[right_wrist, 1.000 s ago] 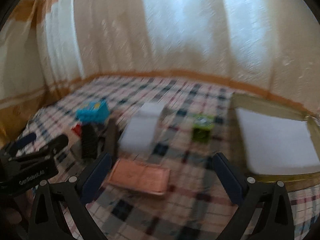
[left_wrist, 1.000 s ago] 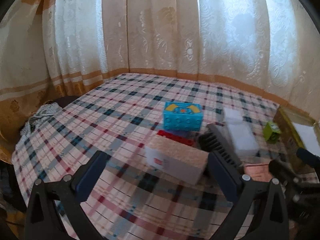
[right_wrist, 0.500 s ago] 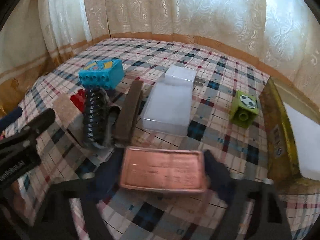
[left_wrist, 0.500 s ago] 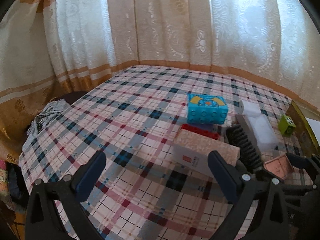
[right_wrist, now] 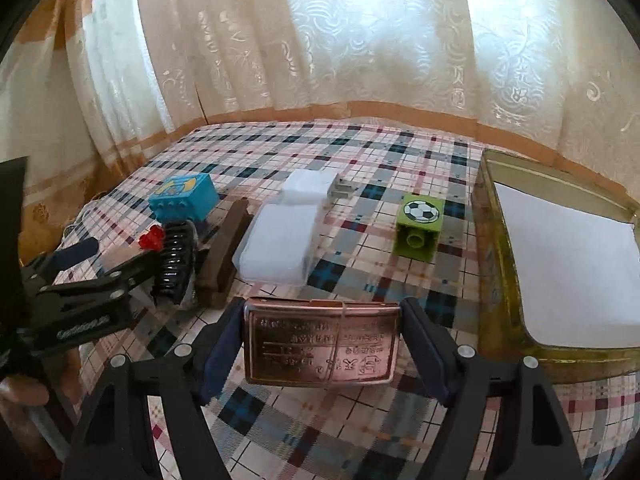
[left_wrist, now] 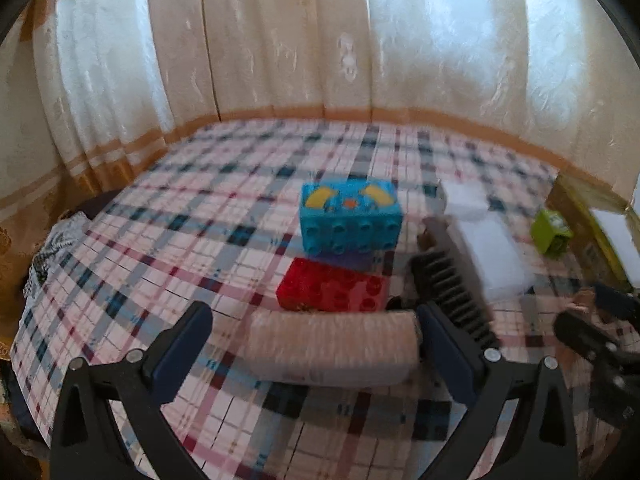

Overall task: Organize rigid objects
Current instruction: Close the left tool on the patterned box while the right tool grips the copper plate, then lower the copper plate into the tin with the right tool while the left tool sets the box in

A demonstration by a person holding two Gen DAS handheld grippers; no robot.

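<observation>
Right hand-held gripper (right_wrist: 322, 346), lower centre of the right wrist view, pinches my copper tin (right_wrist: 321, 346) by its short ends, just clear of the checked tabletop (right_wrist: 360, 152). I judge the next step is carrying it level to the gold tray (right_wrist: 486, 240) at right, clearing the rim before release. Left hand-held gripper (left_wrist: 314, 344) stands spread around the beige box (left_wrist: 330, 346), lower centre of its view; contact is too blurred to tell.
</observation>
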